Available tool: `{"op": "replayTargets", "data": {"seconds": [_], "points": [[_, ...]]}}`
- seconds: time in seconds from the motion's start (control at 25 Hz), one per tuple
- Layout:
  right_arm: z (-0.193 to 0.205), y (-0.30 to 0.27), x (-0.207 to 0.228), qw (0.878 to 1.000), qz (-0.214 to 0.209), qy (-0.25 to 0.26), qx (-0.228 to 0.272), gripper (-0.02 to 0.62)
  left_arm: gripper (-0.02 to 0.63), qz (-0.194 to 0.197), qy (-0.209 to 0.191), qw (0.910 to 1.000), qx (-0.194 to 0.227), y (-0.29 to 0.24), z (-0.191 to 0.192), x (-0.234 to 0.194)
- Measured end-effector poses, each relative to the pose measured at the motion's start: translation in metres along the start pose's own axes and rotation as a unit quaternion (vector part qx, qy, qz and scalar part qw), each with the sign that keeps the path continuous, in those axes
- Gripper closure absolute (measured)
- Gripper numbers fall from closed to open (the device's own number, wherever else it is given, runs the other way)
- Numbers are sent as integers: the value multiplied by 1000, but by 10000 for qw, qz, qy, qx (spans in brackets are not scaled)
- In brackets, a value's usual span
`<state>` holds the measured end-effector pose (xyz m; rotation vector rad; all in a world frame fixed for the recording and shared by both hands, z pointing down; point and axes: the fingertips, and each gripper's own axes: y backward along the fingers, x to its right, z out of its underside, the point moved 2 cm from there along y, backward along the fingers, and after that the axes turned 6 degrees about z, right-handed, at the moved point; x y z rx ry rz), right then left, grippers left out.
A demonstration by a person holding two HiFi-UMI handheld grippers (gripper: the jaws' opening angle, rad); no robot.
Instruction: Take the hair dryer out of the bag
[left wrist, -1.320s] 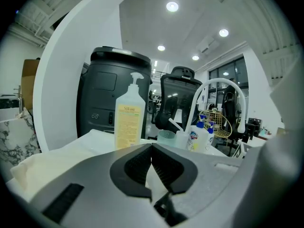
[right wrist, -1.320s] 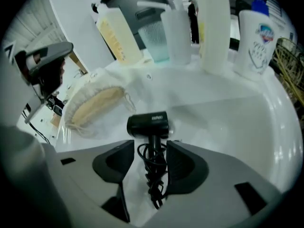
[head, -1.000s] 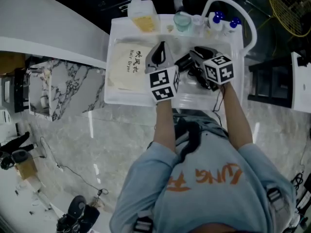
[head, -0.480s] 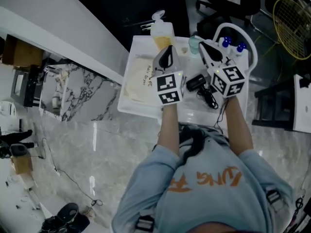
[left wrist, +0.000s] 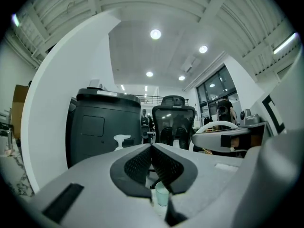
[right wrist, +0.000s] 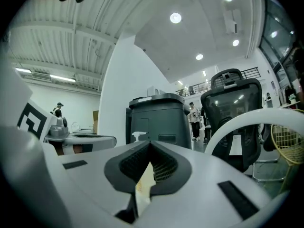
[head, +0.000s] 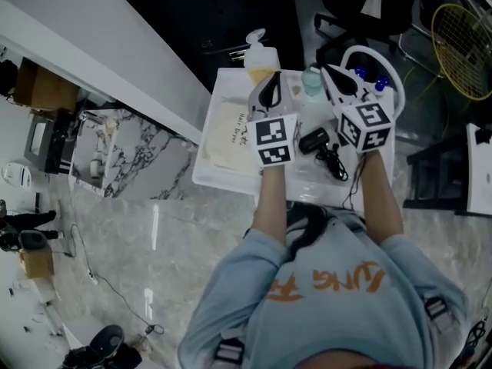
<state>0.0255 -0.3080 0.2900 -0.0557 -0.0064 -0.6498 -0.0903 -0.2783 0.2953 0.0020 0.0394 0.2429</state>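
The black hair dryer point(head: 314, 139) lies on the white tray point(head: 223, 181) with its cord point(head: 335, 164) trailing toward me. Left of it, flat on the tray, is the cream bag point(head: 228, 133) printed "Hair Dryer". Both grippers are held up above the tray and point level, away from me. My left gripper point(head: 268, 92) point(left wrist: 152, 147) hangs between bag and dryer; its jaws are shut with nothing in them. My right gripper point(head: 339, 80) point(right wrist: 150, 144) is up right of the dryer, also shut and holding nothing. Neither touches the dryer or the bag.
A pump bottle of yellow liquid point(head: 260, 57), a pale cup point(head: 311, 81) and blue-capped bottles point(head: 364, 74) stand along the tray's far edge, under a white hoop handle point(head: 371, 50). Beyond are a dark bin point(left wrist: 103, 122), an office chair point(left wrist: 174, 118) and a yellow wire basket point(head: 463, 37).
Both grippers have risen off the tray toward the camera. The right gripper has come away from the hair dryer, which stays lying on the tray beside the bag.
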Motion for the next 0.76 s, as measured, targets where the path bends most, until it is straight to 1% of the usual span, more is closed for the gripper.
{"op": "replayTargets", "data": {"seconds": [0.2, 0.36, 0.76], "points": [[-3, 2, 4, 9999, 78, 9, 71, 598, 603, 2, -76, 10000, -4, 2, -2, 2], [-3, 3, 2, 9999, 77, 70, 98, 598, 603, -53, -73, 10000, -41, 5, 1, -2], [-1, 4, 9, 9997, 120, 150, 116, 598, 603, 6, -32, 9999, -107, 0, 11, 0]]}}
